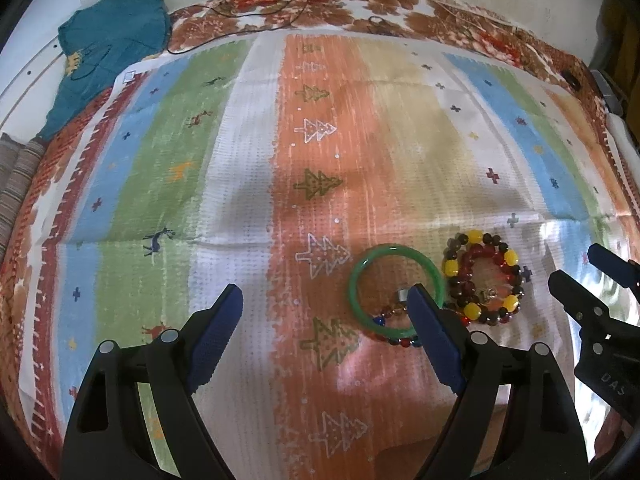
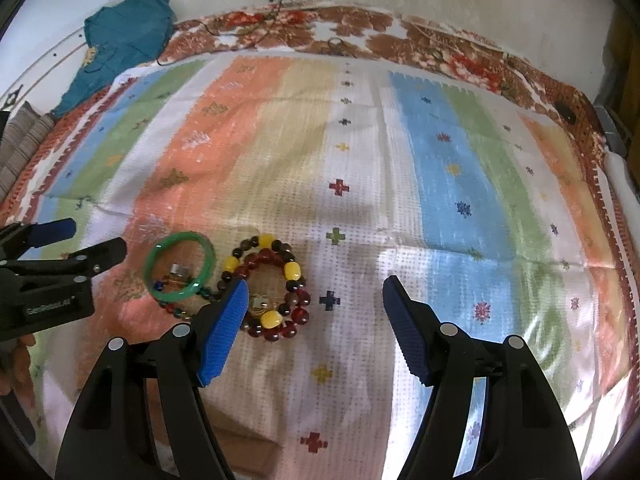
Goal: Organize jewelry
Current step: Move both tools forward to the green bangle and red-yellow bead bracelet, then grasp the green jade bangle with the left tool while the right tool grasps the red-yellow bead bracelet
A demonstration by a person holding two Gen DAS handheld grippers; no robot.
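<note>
Green bangle [image 1: 396,292] overlapping thin bead strand; beside it yellow-and-dark bead bracelets [image 1: 482,278]. Striped cloth [image 1: 248,168], floral blanket [image 1: 320,4]. Left gripper [image 1: 326,300], right gripper [image 2: 316,292]: jaws apart, empty.

Black plastic left gripper [image 1: 326,300], blue ribbed pads, silver rivets.

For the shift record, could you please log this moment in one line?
left gripper: open, empty | right gripper: open, empty | green bangle, beaded bracelets: on striped cloth, ungrasped
</note>
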